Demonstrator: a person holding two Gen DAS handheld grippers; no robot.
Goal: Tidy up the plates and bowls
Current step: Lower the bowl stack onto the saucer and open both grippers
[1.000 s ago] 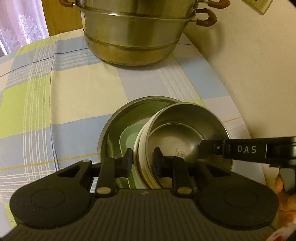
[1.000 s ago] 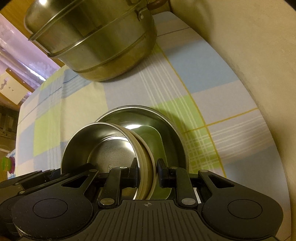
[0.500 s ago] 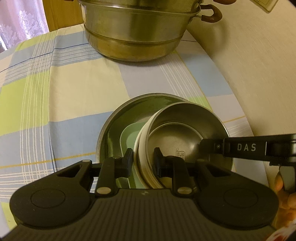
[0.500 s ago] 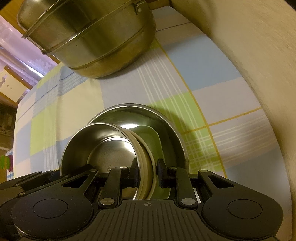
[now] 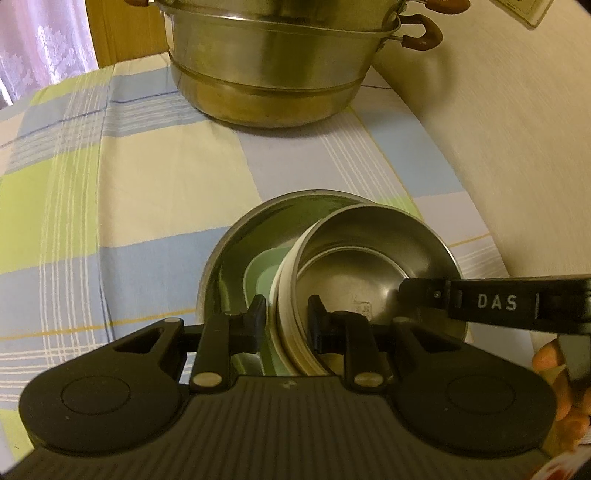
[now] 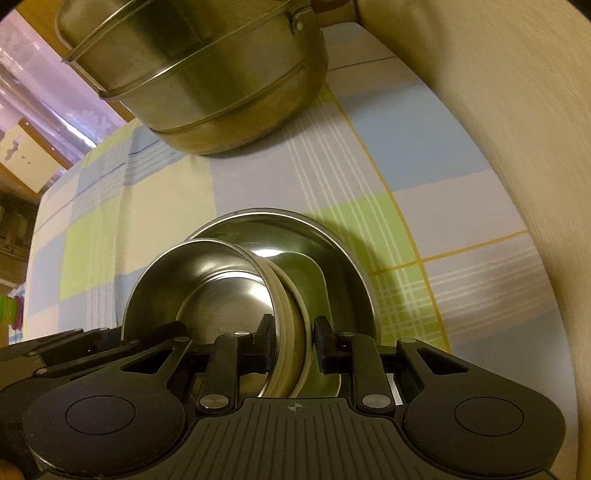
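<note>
Steel bowl (image 5: pixel 369 254), cream-walled, tilted over pale-green dish (image 5: pixel 264 273), both hand-held grippers (image 5: pixel 286 323) (image 6: pixel 291 341) clamped on its rim.

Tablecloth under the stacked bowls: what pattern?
Tablecloth: checked blue, green and cream; clearest in left wrist view.

A large stainless steel steamer pot (image 5: pixel 273 70) stands at the far end of the counter, built of stacked tiers with a raised band round its lower body. Curved brown handles (image 5: pixel 423 35) jut from its right side. Under it lies a checked tablecloth (image 5: pixel 110 206) in pale blue, lime green and cream, crossed by thin white and yellow lines. A cream wall (image 5: pixel 517 129) runs along the right edge. At the far left hangs a lace curtain (image 5: pixel 40 55) beside a wooden frame (image 5: pixel 122 33).
</note>
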